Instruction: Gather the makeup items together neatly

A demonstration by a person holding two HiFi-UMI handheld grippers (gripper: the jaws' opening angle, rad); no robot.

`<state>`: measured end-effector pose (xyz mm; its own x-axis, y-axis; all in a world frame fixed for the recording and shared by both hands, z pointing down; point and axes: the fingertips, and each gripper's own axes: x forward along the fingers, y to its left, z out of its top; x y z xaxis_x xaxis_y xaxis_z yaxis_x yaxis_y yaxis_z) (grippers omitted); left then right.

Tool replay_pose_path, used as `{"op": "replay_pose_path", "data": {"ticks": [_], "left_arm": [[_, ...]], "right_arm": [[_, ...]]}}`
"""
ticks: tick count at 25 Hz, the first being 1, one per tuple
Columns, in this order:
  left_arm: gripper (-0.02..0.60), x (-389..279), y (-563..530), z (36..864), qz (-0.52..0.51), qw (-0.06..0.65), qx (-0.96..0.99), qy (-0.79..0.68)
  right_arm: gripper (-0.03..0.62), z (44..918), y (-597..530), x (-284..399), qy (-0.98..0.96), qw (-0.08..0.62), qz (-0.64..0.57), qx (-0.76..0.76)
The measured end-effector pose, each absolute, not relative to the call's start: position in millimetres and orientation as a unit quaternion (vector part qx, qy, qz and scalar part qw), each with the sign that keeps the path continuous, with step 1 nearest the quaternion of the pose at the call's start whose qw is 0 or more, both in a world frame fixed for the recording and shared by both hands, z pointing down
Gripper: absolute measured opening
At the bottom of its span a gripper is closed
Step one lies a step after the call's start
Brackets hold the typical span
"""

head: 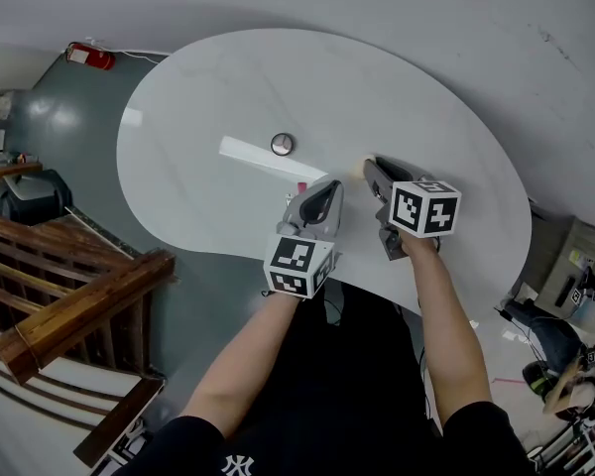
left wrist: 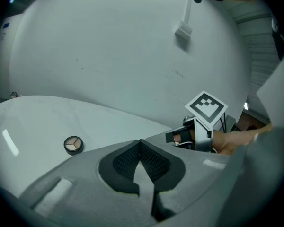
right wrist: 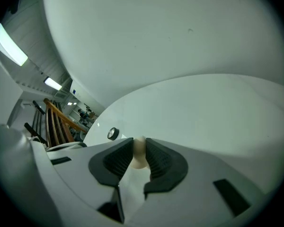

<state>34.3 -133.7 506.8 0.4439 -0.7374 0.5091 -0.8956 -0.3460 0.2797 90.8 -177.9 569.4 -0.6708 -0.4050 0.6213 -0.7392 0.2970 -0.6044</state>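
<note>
Pink sliver (head: 299, 184) is poking out just left of the nose of the left gripper (head: 327, 188) in the head view. It's mostly covered, possibly a makeup piece, too small to call. That gripper's pads are sitting pressed together with nothing in them. Right gripper (right wrist: 139, 148) is pinching a cream-coloured item (right wrist: 139, 156), and the jaws are hiding most of it, so its shape isn't showing.

Round compact (head: 283, 144) is lying alone on the white oval table (head: 198, 97), near both grippers but apart from them. Wooden railing (head: 69, 296) is running along the left, a red extinguisher (head: 89, 56) is lying on the grey floor (head: 50, 137) past the table's far left edge, and cluttered gear (head: 565, 296) is getting cut off at the right.
</note>
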Motion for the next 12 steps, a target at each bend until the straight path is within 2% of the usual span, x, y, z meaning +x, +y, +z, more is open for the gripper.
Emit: {"op": "replay_pose_path", "data": {"ticks": [12], "left_arm": [[0.009,-6,-99,495,0.13,0.263,0.813,-0.504]], "right_arm": [[0.094,548,-118,53,-0.815,0.192,0.389,0.385]]}}
